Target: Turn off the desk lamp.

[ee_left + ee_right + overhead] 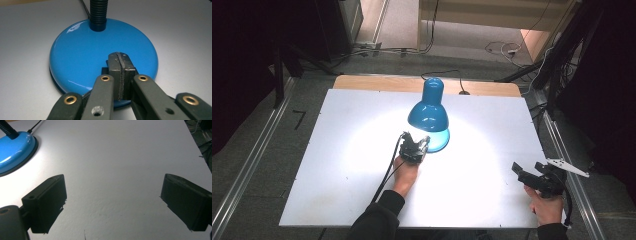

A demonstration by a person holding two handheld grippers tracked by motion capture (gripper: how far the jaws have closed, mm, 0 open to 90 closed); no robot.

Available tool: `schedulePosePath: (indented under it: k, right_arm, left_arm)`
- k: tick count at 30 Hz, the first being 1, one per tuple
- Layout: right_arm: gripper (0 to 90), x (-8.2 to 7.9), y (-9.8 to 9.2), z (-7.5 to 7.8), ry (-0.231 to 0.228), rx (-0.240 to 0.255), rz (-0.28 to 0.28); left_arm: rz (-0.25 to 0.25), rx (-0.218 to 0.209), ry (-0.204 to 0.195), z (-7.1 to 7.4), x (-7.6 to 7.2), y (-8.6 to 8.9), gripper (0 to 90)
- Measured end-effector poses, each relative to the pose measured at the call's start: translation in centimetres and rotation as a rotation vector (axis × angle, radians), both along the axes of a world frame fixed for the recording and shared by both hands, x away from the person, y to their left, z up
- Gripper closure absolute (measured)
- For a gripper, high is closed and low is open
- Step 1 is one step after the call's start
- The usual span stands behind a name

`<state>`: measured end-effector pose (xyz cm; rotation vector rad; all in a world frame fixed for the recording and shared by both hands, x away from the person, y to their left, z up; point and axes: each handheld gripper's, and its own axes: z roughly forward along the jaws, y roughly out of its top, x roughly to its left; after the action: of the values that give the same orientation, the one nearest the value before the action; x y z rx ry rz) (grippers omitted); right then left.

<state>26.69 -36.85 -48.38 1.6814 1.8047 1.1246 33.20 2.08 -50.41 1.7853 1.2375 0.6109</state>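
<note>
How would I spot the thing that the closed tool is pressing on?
Look at the white table and find its bright pool of light. There stands a blue lamp; the left tool, shut, rests on its base, a glossy blue disc with a black ribbed neck.

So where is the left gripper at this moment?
In the high view the left gripper sits mid-table at the near edge of the blue lamp's base, jaws shut; its own view shows the tips over that base.
</note>
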Motion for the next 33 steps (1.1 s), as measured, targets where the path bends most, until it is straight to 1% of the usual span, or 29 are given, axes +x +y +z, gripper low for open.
schedulePosePath:
  k: [1, 2, 5, 7, 9, 11, 13, 15, 19, 23, 27, 29, 33]
  right_arm:
    - [5.0, 0.01, 0.0, -0.01, 0.002, 0.0, 0.0]
    - [4.9, 0.01, 0.0, -0.03, 0.002, 0.001, 0.0]
    - [4.9, 0.0, 0.0, -0.02, 0.001, 0.001, 0.001]
    - [4.9, -0.02, 0.0, 0.0, 0.0, 0.003, 0.0]
    - [4.9, -0.02, -0.01, -0.01, 0.0, 0.003, 0.001]
    - [4.9, 0.01, -0.04, -0.05, 0.002, 0.004, 0.002]
    - [4.9, 0.02, 0.0, -0.07, 0.005, 0.009, 0.0]
    - [4.9, 0.0, 0.0, -0.07, 0.004, 0.009, 0.001]
    - [5.0, 0.03, 0.01, -0.12, 0.005, 0.009, 0.001]
    - [5.0, 0.03, 0.05, -0.16, 0.006, 0.011, 0.004]
    - [4.9, 0.04, 0.04, -0.19, 0.008, 0.011, 0.005]
    - [4.9, 0.03, 0.02, -0.2, 0.009, 0.013, 0.004]
    - [4.9, 0.01, 0.02, -0.17, 0.005, 0.013, 0.004]
  left_arm:
    - [0.002, -0.003, 0.0, 0.02, 0.03, -0.06, 90.0]
    - [0.01, -0.015, -0.006, 0.0, 0.09, -0.16, 90.0]
    - [0.003, 0.006, 0.001, 0.08, 0.24, -0.02, 90.0]
    - [0.005, 0.012, 0.003, 0.07, 0.36, -0.04, 90.0]
    - [0.021, -0.006, -0.006, -0.05, 0.48, -0.32, 90.0]
    - [0.017, -0.008, -0.003, -0.02, 0.57, -0.38, 90.0]
    - [0.016, 0.0, 0.001, 0.04, 0.66, -0.38, 90.0]
    - [0.018, -0.004, 0.003, 0.06, 0.7, -0.46, 90.0]
    - [0.024, 0.012, 0.016, 0.22, 0.75, -0.69, 90.0]
    - [0.017, 0.028, 0.022, 0.33, 0.83, -0.73, 90.0]
    - [0.017, 0.021, 0.031, 0.38, 0.89, -0.62, 90.0]
    - [0.017, 0.028, 0.028, 0.37, 0.87, -0.67, 90.0]
    - [0.018, 0.029, 0.028, 0.37, 0.89, -0.65, 90.0]
